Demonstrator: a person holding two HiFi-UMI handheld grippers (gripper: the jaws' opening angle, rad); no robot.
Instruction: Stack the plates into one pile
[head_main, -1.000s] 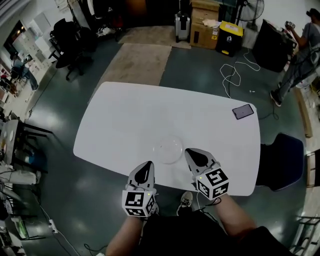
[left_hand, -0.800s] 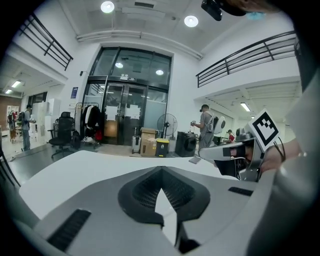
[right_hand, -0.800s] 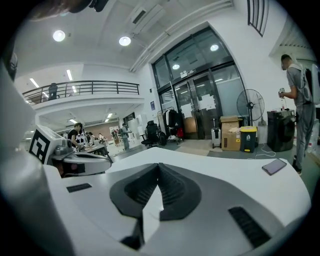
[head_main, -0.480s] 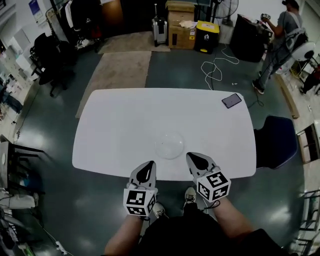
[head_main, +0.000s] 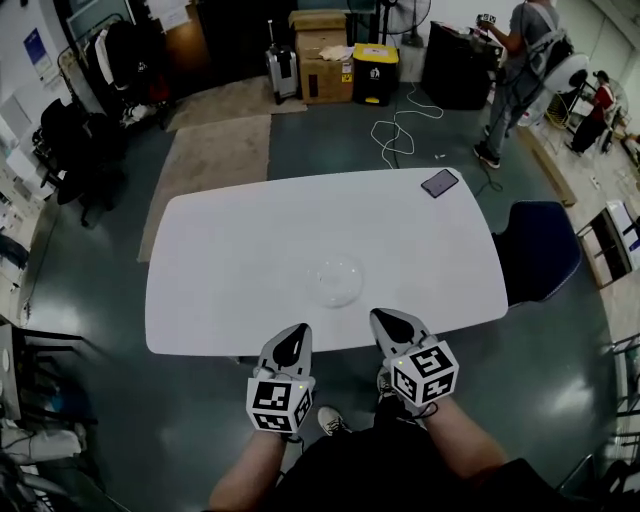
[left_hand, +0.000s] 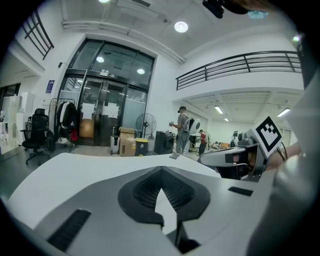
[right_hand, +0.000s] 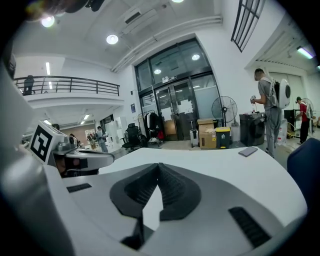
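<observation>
Both pairs of jaws are pressed together with nothing between them. The grey left gripper (head_main: 296, 333) and the grey right gripper (head_main: 386, 320) hang side by side over the near edge of the white, round-cornered desk (head_main: 230, 250), pointing across it.

Just beyond their tips, near the middle of the desk, lies the round clear plate (head_main: 335, 280). It is so transparent that I cannot tell whether it is one plate or several already nested. No other plate shows anywhere on the surface, so my guess is that the pile is made and the stacking is at or near its end. If anything is left, the next move calls for spreading one pair of jaws and catching a thin, slippery rim gently.

Apart from that, the desk carries a dark flat phone (head_main: 440, 183) at its far right corner. A dark blue chair (head_main: 535, 250) stands at the right end.

Beyond, on the glossy dark floor (head_main: 100, 330), are:
- a tan rug (head_main: 215, 160)
- brown cardboard boxes (head_main: 325, 60)
- a black bin with a yellow lid (head_main: 375, 70)
- a loose white cable (head_main: 395, 125)
- a person (head_main: 515, 60) standing at the far right
</observation>
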